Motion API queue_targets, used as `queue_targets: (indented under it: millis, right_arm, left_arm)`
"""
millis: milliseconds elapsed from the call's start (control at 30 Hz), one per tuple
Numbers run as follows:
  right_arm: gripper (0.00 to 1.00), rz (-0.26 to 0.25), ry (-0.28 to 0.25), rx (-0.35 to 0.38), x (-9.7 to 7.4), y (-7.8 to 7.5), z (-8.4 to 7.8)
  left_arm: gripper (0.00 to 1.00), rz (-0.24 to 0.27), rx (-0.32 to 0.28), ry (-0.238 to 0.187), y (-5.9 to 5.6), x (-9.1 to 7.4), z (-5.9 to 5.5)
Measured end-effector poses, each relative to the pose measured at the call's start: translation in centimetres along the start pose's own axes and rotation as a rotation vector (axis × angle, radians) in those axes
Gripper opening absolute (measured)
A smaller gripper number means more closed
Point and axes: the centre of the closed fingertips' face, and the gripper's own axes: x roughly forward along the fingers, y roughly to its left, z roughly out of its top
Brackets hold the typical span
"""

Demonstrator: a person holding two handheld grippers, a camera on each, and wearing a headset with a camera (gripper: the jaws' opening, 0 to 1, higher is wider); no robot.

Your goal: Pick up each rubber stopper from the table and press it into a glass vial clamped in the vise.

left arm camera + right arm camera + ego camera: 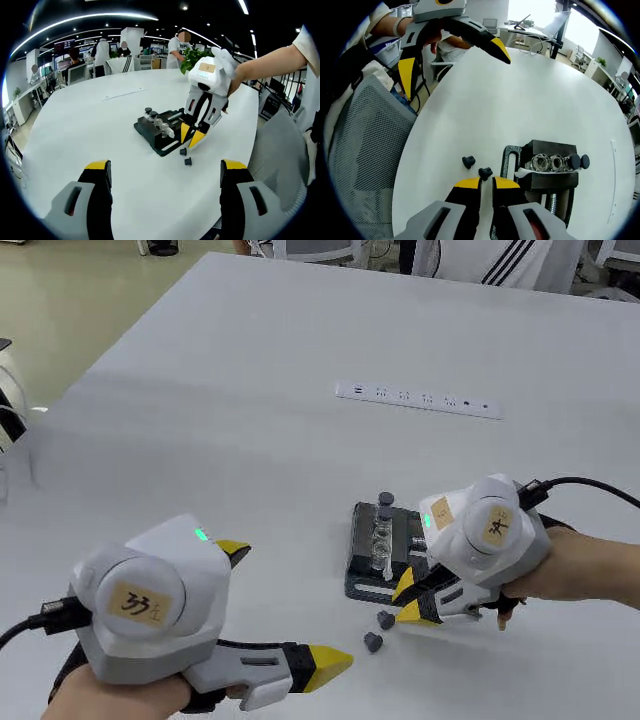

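A black vise (365,562) on the white table clamps a row of glass vials (381,540). In the right gripper view, two vials (547,162) stand uncapped and two carry dark stoppers (578,161). Two loose rubber stoppers (385,619) (373,642) lie on the table just in front of the vise. My right gripper (410,600) hovers right above them, its yellow tips together and nothing between them; the nearer stopper (485,173) sits just ahead of the tips. My left gripper (283,608) is at the near left, open wide and empty, well away from the vise (155,137).
A white power strip (418,399) lies farther back on the table (250,420). A grey mesh chair (365,165) stands beside the table's near edge. People sit at desks beyond the far edge.
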Motion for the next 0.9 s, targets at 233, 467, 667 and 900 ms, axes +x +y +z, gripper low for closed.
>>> queue_targets:
  millis: [233,467,667,900]
  right_arm:
    - [0.0,0.014,0.003,0.008,0.58,0.12,0.04]
    - [0.0,0.024,0.006,0.016,0.75,0.22,0.11]
    - [0.0,0.024,0.006,0.131,0.8,0.01,0.04]
    - [0.0,0.035,-0.024,0.257,0.91,0.13,0.29]
  left_arm:
    - [0.88,0.003,-0.009,0.002,0.11,-0.12,-0.43]
    - [0.88,0.007,-0.017,0.004,0.37,-0.22,-0.75]
    - [0.88,0.003,-0.017,0.001,0.28,-0.11,-0.64]
    - [0.87,-0.005,-0.012,-0.01,0.05,0.0,-0.42]
